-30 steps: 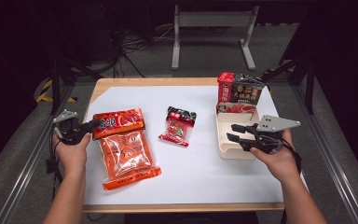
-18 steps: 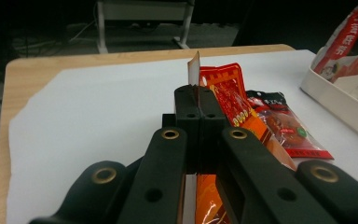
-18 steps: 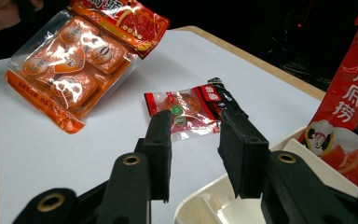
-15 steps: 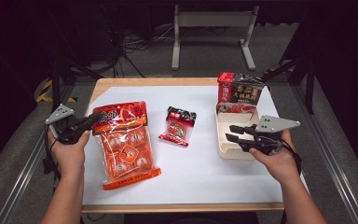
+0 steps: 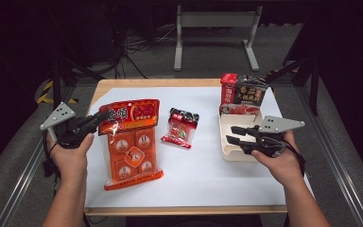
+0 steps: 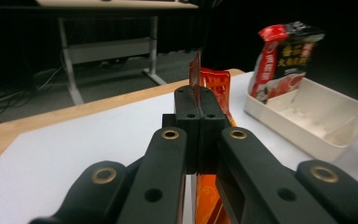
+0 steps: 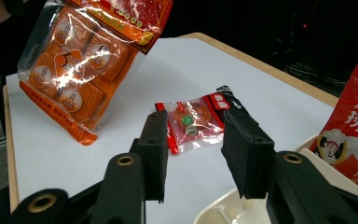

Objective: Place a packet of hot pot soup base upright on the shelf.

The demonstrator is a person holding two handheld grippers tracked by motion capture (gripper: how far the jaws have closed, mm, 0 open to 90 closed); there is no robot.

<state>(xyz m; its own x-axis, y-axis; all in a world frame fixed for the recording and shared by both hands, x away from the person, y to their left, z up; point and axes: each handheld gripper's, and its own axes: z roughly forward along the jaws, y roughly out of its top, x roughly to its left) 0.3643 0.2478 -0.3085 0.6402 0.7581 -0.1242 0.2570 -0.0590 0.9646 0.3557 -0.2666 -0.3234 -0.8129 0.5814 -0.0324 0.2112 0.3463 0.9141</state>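
Left side: the left hand-held gripper [image 5: 99, 119] has its jaws pressed together on the top edge of the large orange packet [image 5: 131, 146], pinching the sealed header at its left corner. In the left gripper view the header's thin red edge [image 6: 195, 74] stands up between the closed jaws. The grip is at the seal, evidently because the flat strip gives the jaws a firm purchase clear of the blocks inside. The packet hangs tilted from that corner; from the right gripper view its upper part is clear of the bench [image 5: 203, 175], though whether its lower edge touches the white sheet cannot be told.

Centre: a small red sachet [image 5: 181, 127] lies flat on the sheet, apart from the packet and from the tray, untouched.

Right side: a white tray [image 5: 230, 142] sits near the bench's right edge, with a red-and-black pouch [image 5: 244, 90] standing upright at its far end, propped against the wall so the near compartment stays free. The right hand-held gripper [image 5: 233, 134] hovers over the tray's near part, jaws spread and having just been opening, with nothing between them; in its own view they frame the sachet beyond. Judged from this, the right hand waits while the left brings the orange packet toward the tray.
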